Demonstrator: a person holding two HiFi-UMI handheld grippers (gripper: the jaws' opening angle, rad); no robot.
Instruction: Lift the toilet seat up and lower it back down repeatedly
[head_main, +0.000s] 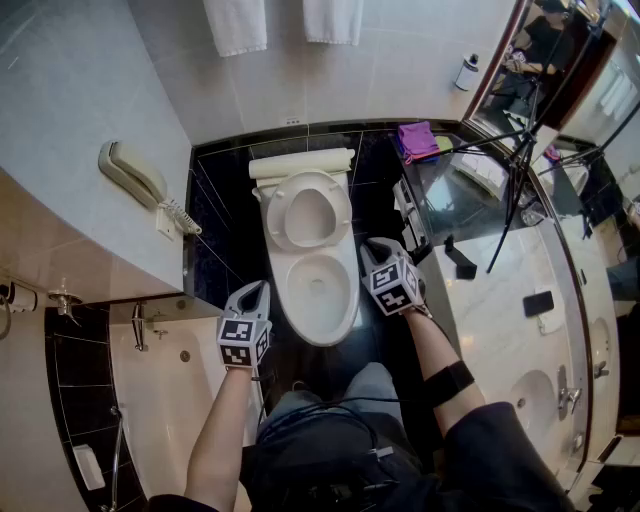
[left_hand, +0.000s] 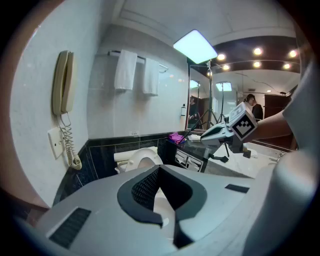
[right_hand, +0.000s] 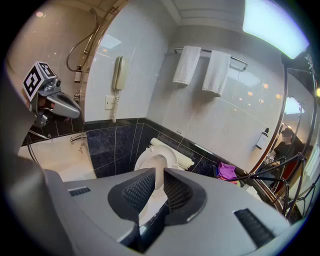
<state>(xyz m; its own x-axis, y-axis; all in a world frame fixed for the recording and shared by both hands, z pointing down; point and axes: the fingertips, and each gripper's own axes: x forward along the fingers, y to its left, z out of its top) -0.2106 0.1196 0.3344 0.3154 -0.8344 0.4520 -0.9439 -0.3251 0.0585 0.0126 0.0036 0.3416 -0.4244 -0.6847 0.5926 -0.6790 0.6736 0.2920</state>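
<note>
The white toilet stands against the black tiled wall. Its seat (head_main: 308, 212) is raised and leans back on the tank (head_main: 300, 163), leaving the bowl (head_main: 320, 290) uncovered. My left gripper (head_main: 260, 290) hangs left of the bowl's front with its jaws together and nothing in them. My right gripper (head_main: 376, 246) is beside the bowl's right rim, jaws a little apart and empty, touching nothing. The left gripper view shows the closed jaw tips of the left gripper (left_hand: 159, 170) below the raised seat (left_hand: 142, 161). In the right gripper view the upright seat (right_hand: 156, 161) shows through the right gripper's (right_hand: 159, 172) narrow gap.
A wall phone (head_main: 135, 175) hangs on the left wall above a bathtub (head_main: 170, 400). A marble vanity (head_main: 520, 290) runs along the right, with a purple cloth (head_main: 418, 138) on a dark shelf and a tripod (head_main: 520, 170). Two towels (head_main: 235, 25) hang above. The person's legs (head_main: 340, 400) are before the bowl.
</note>
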